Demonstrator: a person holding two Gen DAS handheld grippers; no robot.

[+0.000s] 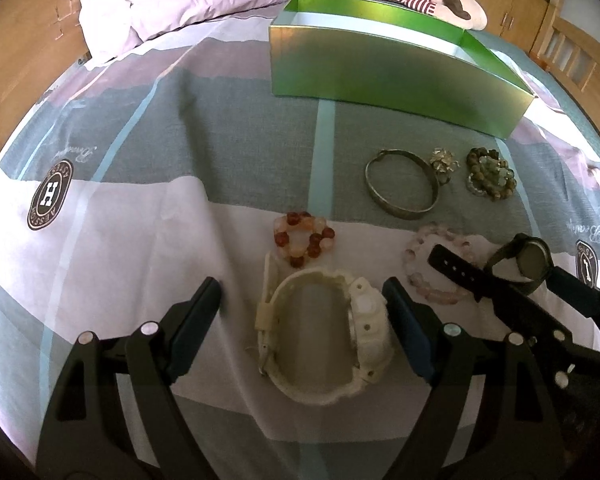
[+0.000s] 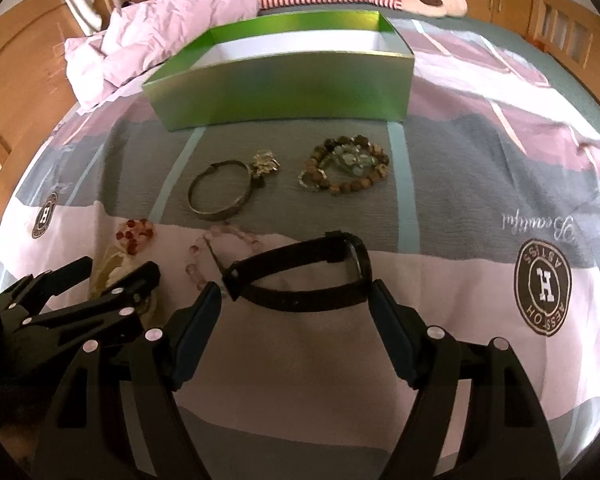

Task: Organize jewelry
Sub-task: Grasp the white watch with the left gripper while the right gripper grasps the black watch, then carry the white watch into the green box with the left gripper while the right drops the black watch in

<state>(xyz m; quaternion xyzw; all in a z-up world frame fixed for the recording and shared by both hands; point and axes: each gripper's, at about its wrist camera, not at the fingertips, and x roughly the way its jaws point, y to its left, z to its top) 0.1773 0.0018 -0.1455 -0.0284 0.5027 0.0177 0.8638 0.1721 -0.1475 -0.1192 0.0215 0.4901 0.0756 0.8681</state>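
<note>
Left hand-held gripper (image 1: pixel 302 300) gapes, angled down; right hand-held gripper (image 2: pixel 296 300) likewise.

Each wrist camera sits behind its own gripper, looking steeply down and forward along the fingers, close above the bedspread (image 1: pixel 120 208). Both views face the green box (image 1: pixel 384 76) at the far side. They share the box and the jewelry before it.

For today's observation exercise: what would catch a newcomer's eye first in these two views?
Probably the bright green box, open-topped, at the far side of the patterned bedspread. Next, the two watches up close: a white watch between the open left gripper and a black watch just ahead of the open right gripper. Between them and the box lie a metal bangle and bead bracelets.
</note>
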